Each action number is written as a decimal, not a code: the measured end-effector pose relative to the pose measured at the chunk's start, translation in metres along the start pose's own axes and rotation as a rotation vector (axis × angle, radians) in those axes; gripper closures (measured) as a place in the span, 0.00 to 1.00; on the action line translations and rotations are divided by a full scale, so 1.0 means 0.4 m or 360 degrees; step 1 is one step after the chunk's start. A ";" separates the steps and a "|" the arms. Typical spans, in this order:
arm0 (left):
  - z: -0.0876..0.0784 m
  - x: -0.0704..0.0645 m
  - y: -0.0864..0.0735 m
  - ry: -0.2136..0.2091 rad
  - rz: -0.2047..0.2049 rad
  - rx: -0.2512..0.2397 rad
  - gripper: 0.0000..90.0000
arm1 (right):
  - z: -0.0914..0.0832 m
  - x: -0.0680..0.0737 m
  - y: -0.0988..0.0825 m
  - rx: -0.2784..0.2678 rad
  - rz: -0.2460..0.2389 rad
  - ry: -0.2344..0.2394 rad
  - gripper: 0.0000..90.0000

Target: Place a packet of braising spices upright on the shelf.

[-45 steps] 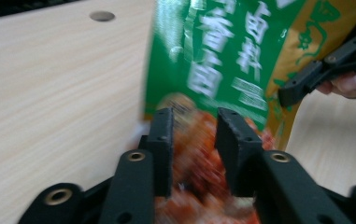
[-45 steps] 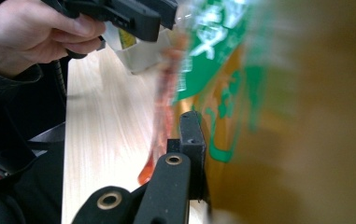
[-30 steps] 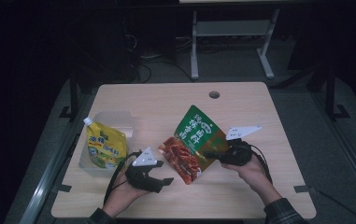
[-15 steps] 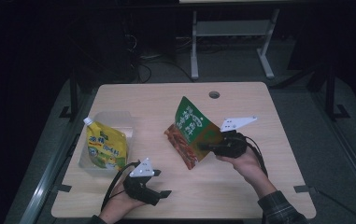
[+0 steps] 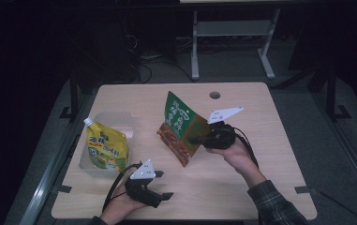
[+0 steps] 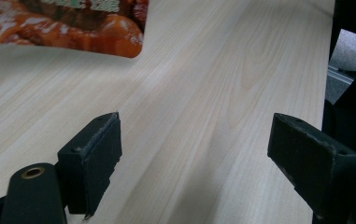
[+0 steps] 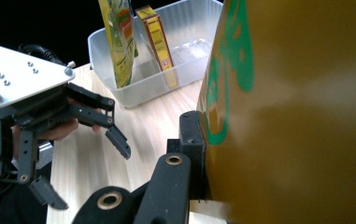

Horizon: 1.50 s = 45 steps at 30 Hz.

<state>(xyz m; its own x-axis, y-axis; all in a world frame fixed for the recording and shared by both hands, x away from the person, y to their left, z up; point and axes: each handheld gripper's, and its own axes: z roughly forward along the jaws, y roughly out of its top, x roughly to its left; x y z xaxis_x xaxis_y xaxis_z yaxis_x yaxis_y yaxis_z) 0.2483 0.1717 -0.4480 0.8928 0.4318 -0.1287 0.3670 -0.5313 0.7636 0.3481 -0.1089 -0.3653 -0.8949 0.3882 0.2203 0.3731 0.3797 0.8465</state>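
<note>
A green and red snack bag (image 5: 180, 127) hangs tilted above the middle of the table, and my right gripper (image 5: 194, 139) is shut on its right edge. In the right gripper view one black pad (image 7: 192, 137) presses the bag's yellow back (image 7: 297, 93); the other jaw is hidden behind it. My left gripper (image 5: 163, 185) sits low near the table's front edge, pointing right. Its jaws have just been opening and stand open (image 6: 194, 158) over bare wood, with nothing between them. The bag's lower corner (image 6: 73, 28) hangs ahead of them.
A clear plastic bin (image 5: 120, 119) stands at the table's left with a yellow pouch (image 5: 103, 146) in it. The right gripper view also shows a small yellow box (image 7: 159, 42) inside the bin (image 7: 185, 65). A cable hole (image 5: 214, 95) lies at the table's far side.
My left gripper has let go of the bag, opened and drawn back toward the front edge. The right gripper has raised the bag and carried it a little left and away.
</note>
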 end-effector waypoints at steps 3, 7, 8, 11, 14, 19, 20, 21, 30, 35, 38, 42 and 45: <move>0.001 0.000 0.000 0.0000 -0.0010 -0.0006 0.19 | 0.014 -0.001 0.023 0.0006 -0.0025 0.0008 1.00; -0.001 0.003 -0.001 -0.0002 0.0007 0.0003 0.19 | 0.032 -0.003 0.056 -0.0009 -0.0044 0.0014 1.00; -0.001 0.002 -0.001 -0.0004 0.0004 0.0003 0.19 | 0.038 -0.005 0.067 -0.0018 -0.0047 0.0013 1.00; 0.001 -0.001 -0.001 -0.0011 -0.0009 0.0000 0.19 | 0.054 -0.013 0.089 -0.0027 -0.0041 0.0033 1.00; 0.002 -0.002 -0.001 -0.0017 0.0004 0.0002 0.19 | 0.064 -0.018 0.102 -0.0023 -0.0052 0.0044 1.00; 0.005 -0.004 -0.001 -0.0031 -0.0013 -0.0002 0.19 | 0.102 -0.019 0.155 -0.0019 -0.0072 0.0062 1.00; 0.005 -0.004 -0.001 -0.0032 -0.0016 -0.0004 0.19 | 0.108 -0.019 0.161 -0.0026 -0.0072 0.0064 1.00; 0.004 -0.004 -0.001 -0.0032 -0.0021 -0.0005 0.19 | 0.114 -0.019 0.171 -0.0023 -0.0078 0.0072 1.00; 0.006 -0.005 0.000 -0.0043 -0.0030 -0.0013 0.19 | 0.172 -0.005 0.246 -0.0009 -0.0126 0.0110 1.00; 0.009 -0.006 0.002 -0.0051 -0.0018 -0.0008 0.19 | 0.209 0.002 0.280 0.0004 -0.0139 0.0126 1.00; 0.008 -0.005 0.002 -0.0050 -0.0008 -0.0002 0.19 | 0.228 0.005 0.297 0.0016 -0.0148 0.0130 1.00; 0.008 -0.002 0.002 -0.0053 0.0000 0.0004 0.19 | 0.252 0.011 0.323 0.0024 -0.0175 0.0126 1.00; 0.009 -0.002 0.003 -0.0054 0.0003 0.0004 0.19 | 0.271 0.015 0.342 0.0022 -0.0178 0.0136 1.00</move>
<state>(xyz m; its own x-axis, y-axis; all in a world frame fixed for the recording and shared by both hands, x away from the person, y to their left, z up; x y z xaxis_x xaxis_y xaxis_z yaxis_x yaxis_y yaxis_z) 0.2490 0.1681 -0.4493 0.9019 0.4056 -0.1487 0.3658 -0.5340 0.7623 0.4203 0.0364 -0.3008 -0.9483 0.2704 0.1659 0.2729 0.4285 0.8613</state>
